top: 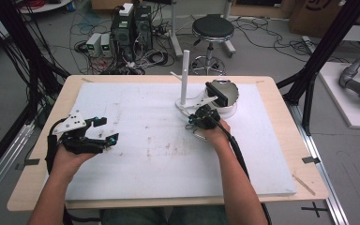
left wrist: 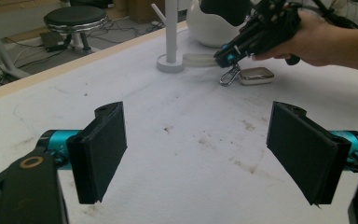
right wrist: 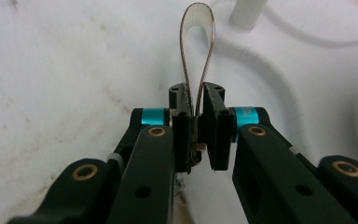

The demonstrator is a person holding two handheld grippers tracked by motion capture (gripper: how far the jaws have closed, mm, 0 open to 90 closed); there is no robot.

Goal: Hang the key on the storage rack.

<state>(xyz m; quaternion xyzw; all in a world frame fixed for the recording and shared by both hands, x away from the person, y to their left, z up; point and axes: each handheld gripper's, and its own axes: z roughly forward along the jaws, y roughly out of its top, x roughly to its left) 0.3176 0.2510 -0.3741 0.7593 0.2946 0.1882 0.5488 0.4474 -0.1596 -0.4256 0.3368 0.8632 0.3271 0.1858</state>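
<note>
A small silver case [left wrist: 256, 75] with a metal clip [left wrist: 230, 75] lies on the white mat near a white peg stand [top: 184, 75]. A thin pale strap loop [right wrist: 197, 46] reaches from the clip toward the stand's base. My right gripper [right wrist: 196, 98] is shut on the lower end of this loop, pads pressing it from both sides; it sits low over the mat [top: 194, 121] just in front of the stand. My left gripper [top: 108, 129] rests at the mat's left side, jaws wide open with nothing between them [left wrist: 200, 149].
A white rounded shell with a dark block on it [top: 225, 98] stands right behind the stand. The wooden table [top: 37, 187] borders the stained white mat [top: 159, 159]. A stool [top: 212, 29], computers and cables are on the floor beyond the far edge.
</note>
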